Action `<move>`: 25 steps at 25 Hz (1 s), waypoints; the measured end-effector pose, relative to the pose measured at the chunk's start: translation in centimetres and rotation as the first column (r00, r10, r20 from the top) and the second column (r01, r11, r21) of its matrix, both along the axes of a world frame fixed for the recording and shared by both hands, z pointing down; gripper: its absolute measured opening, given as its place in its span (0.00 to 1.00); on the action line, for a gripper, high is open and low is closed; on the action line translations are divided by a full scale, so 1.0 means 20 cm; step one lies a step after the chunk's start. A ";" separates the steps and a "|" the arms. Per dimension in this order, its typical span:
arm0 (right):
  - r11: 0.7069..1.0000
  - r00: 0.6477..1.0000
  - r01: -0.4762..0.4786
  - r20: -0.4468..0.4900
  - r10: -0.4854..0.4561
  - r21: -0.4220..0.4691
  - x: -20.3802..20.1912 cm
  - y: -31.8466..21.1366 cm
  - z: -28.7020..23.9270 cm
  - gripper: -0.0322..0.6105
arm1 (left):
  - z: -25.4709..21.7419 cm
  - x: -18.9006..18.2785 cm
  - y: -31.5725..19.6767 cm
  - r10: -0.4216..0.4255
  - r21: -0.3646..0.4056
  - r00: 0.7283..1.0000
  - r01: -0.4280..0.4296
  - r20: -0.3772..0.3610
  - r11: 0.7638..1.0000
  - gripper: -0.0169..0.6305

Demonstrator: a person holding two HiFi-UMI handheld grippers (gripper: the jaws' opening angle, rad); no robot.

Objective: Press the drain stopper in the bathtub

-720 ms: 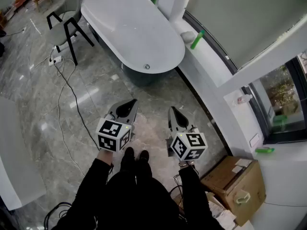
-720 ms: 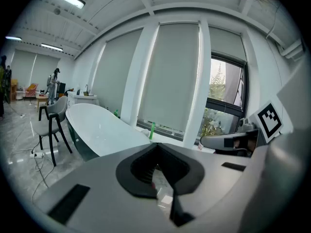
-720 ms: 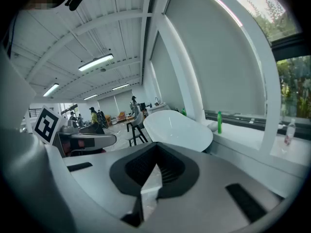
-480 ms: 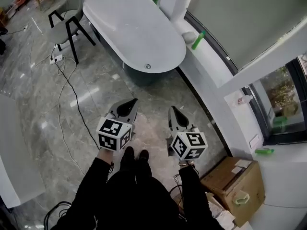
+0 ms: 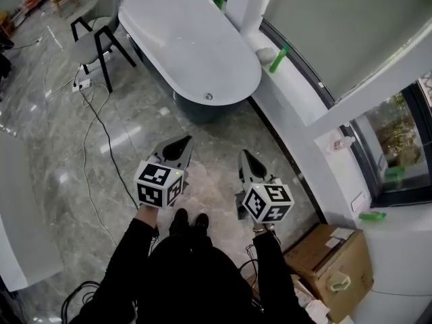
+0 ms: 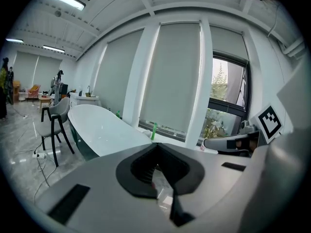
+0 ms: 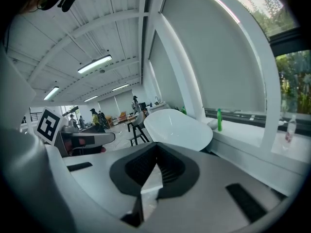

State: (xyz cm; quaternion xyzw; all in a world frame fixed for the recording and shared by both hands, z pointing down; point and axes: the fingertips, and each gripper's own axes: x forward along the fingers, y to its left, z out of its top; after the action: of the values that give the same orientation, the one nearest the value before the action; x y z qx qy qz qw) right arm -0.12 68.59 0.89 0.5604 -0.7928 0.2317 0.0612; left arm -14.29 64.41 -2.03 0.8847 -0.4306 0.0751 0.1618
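The drain stopper (image 5: 208,96), seemingly a rigid, slick metal cap in the bathtub (image 5: 177,32), wants a central top press; the left hand-held gripper (image 5: 182,144) and right hand-held gripper (image 5: 243,155) are closed, empty.

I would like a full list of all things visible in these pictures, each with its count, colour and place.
Oval bathtub: one, white, top centre, on the grey marble floor.
Round drain stopper: one, metallic, bathtub's near end.
Chair: one, grey with black legs, left of the bathtub.
Tall bottle: one, green, window ledge right of the bathtub.
Thin cable: one, dark, floor below the chair.
Cardboard box: one, brown, bottom right.
Left gripper: one, grey and black, shut, empty.
Right gripper: one, same colours, shut, empty.
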 end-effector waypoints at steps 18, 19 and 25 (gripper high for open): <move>0.999 1.000 -0.002 0.017 0.001 0.041 0.16 -0.09 -0.10 0.05 | -0.10 0.13 -0.14 -0.025 0.040 0.999 0.023 0.031 0.999 0.04; 0.999 1.000 -0.003 0.020 0.002 0.042 0.16 -0.10 -0.10 0.05 | -0.10 0.14 -0.14 -0.024 0.040 0.999 0.023 0.033 0.999 0.04; 0.999 1.000 -0.003 0.031 0.001 0.046 0.15 -0.16 -0.11 0.05 | -0.10 0.14 -0.22 -0.029 0.041 0.999 0.028 0.031 0.999 0.04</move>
State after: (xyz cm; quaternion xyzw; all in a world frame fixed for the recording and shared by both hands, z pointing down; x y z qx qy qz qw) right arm 2.91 65.39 -1.35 0.5588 -0.7982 0.2221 0.0360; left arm -11.57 59.98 -4.09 0.8804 -0.4471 0.0778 0.1380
